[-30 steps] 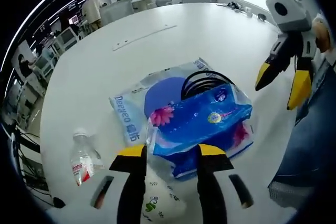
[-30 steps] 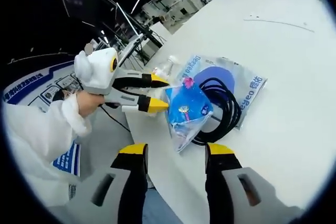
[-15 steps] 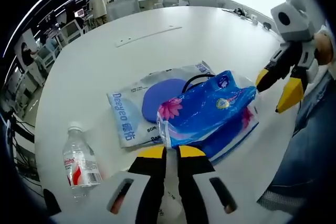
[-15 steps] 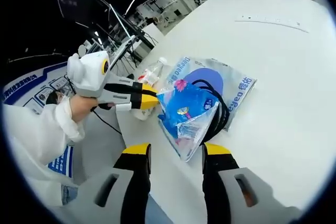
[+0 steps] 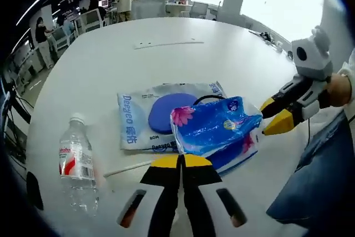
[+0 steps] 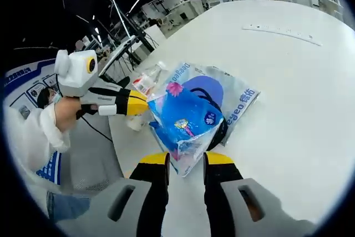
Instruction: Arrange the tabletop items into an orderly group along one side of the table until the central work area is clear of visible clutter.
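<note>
Right now the blue tissue pack (image 5: 217, 127) sits between the two tongs, lying partly on top of a flat white packet (image 5: 158, 119) with a blue disc and a coil of black cable (image 6: 222, 129). Its long axis runs from one pair of tongs to the other. The left tongs (image 5: 181, 162) are closed, pinching the wrapper at the pack's near corner; in the right gripper view they (image 6: 143, 105) meet the pack's far end the same way. The right tongs (image 6: 184, 159) stand only narrowly apart, straddling the opposite end of the pack (image 6: 184, 120), apparently gripping the clear wrapper edge there, though I cannot tell for certain. So both are at the pack, one at each end, and neither is clearly nearer. A water bottle (image 5: 76, 162) stands on the tabletop (image 5: 166, 31) to the left of the left tongs, apart from the pile. A shared lift or slide looks likely, toward the tabletop's near edge where the bottle already stands.
</note>
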